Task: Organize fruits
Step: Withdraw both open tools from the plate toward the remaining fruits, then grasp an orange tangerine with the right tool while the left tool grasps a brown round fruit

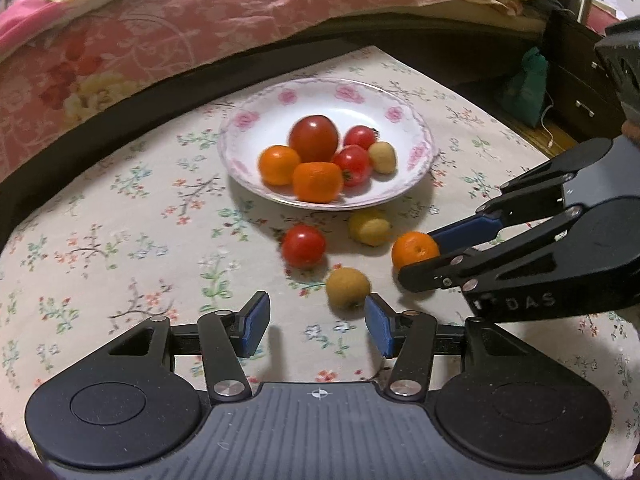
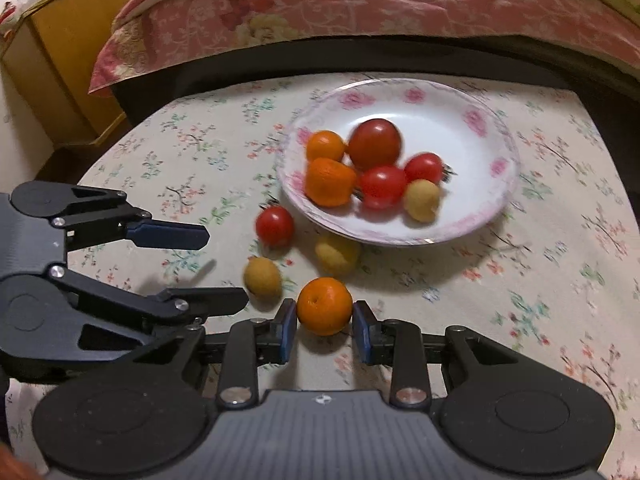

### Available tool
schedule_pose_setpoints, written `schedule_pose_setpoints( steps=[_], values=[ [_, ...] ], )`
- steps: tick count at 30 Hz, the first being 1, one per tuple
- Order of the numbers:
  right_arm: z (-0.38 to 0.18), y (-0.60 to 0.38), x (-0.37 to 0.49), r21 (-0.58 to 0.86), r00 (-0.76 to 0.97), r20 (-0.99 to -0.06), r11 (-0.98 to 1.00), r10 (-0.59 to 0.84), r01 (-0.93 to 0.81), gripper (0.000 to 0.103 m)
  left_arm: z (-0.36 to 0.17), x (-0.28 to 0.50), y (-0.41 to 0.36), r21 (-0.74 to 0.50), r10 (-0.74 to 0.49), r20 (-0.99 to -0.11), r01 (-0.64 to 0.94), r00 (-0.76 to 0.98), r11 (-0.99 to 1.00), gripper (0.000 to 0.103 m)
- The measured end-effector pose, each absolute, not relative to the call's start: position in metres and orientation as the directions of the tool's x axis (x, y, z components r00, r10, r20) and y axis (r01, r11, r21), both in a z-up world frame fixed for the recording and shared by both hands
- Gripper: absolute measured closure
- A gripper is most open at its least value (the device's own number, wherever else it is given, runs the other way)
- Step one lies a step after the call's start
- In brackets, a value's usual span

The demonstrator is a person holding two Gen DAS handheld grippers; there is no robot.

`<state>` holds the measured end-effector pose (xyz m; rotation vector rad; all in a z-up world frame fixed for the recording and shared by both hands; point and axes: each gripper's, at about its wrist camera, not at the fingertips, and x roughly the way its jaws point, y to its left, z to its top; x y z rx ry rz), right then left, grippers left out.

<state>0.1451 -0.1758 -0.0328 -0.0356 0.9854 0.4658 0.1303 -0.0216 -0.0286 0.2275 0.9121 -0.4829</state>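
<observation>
A white plate with pink flowers (image 1: 360, 106) (image 2: 460, 140) holds a large tomato (image 1: 314, 138), two small tomatoes, two oranges and a yellow fruit. On the flowered cloth in front of the plate lie a red tomato (image 1: 303, 245) (image 2: 275, 226), a yellow fruit (image 1: 370, 226) (image 2: 337, 254), a second yellow fruit (image 1: 348, 288) (image 2: 263, 277) and an orange (image 1: 414, 246) (image 2: 325, 306). My right gripper (image 1: 418, 258) (image 2: 325, 329) is shut on that orange, pads touching both sides. My left gripper (image 1: 316, 324) (image 2: 220, 268) is open and holds nothing, its right finger beside the second yellow fruit.
A bed with a pink flowered quilt (image 1: 180, 20) (image 2: 320, 8) runs along the table's far edge. A green bag (image 1: 524, 84) and dark drawers stand at the far right. A yellow cabinet (image 2: 60, 60) stands at the far left. Bare tablecloth (image 1: 100, 220) lies left of the plate.
</observation>
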Motion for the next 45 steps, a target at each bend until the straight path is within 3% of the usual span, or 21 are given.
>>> schedule_pose_setpoints(
  steps=[6, 19, 26, 30, 45],
  values=[
    [-0.035, -0.191, 0.147, 0.183, 0.458, -0.819, 0.914, 0.345, -0.361, 0.072, -0.036, 0.133, -0.038, -0.018, -0.317, -0.804, 0.512, 0.504, 0.859, 0.045],
    [-0.037, -0.194, 0.146, 0.165, 0.460, -0.825, 0.918, 0.329, -0.362, 0.072, -0.040, 0.135, -0.040, -0.035, -0.325, -0.806, 0.509, 0.494, 0.860, 0.067],
    [-0.037, -0.193, 0.147, 0.161, 0.451, -0.829, 0.913, 0.331, -0.374, 0.070, -0.038, 0.131, -0.035, -0.020, -0.316, -0.815, 0.520, 0.486, 0.854, 0.066],
    [-0.036, -0.193, 0.147, 0.130, 0.451, -0.840, 0.919, 0.302, -0.373, 0.058, -0.038, 0.131, -0.031, -0.027, -0.321, -0.816, 0.523, 0.481, 0.852, 0.065],
    [-0.037, -0.189, 0.146, 0.125, 0.473, -0.822, 0.911, 0.317, -0.394, 0.058, -0.041, 0.134, -0.036, -0.011, -0.305, -0.814, 0.512, 0.495, 0.859, 0.053]
  ],
)
